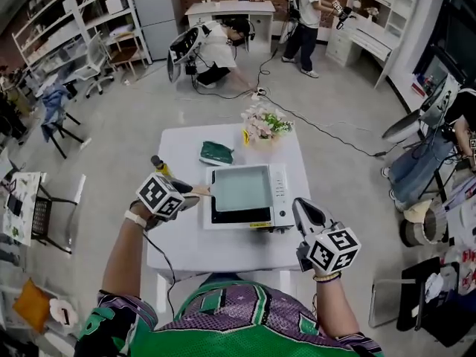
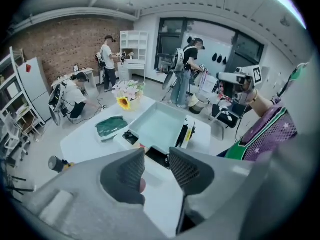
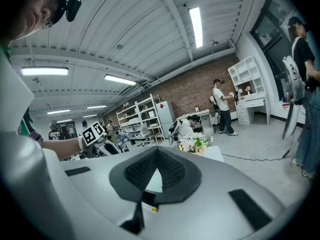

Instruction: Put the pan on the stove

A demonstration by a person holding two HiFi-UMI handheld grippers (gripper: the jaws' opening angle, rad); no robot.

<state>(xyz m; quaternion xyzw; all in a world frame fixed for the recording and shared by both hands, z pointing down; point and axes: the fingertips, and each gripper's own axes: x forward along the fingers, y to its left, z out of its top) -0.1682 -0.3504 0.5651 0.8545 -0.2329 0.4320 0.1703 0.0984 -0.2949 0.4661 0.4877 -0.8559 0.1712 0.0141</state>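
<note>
Seen from the head view, the white bench [image 1: 186, 248] carries one stove [image 1: 279, 192]. The one square, pale-green pan [image 1: 239, 188] sits on top of it, its handle pointing at the left gripper [image 1: 186, 197] just beside it. Also on the bench are one green cloth [image 1: 216, 153], one bunch of flowers [image 1: 264, 123] and one dark bottle [image 1: 158, 163]. The right gripper [image 1: 303, 210] hangs by the stove's near right corner. A yellow label on the stove's front edge is too small to read. Each gripper bears one cube with black-and-white square markers.

Only the left gripper view shows how that gripper's jaws stand. The left gripper [image 2: 156, 154] has its jaws released, with a clear gap and nothing between them. Past them the pan [image 2: 157, 124] rests on the stove [image 2: 187, 134], with the cloth [image 2: 111, 125] and flowers [image 2: 125, 91] beyond.

The right gripper view settles the other pair. The right gripper [image 3: 157, 151] has its jaws clenched tip to tip on nothing. Its body hides the pan; the flowers [image 3: 195, 144] peek above it.
</note>
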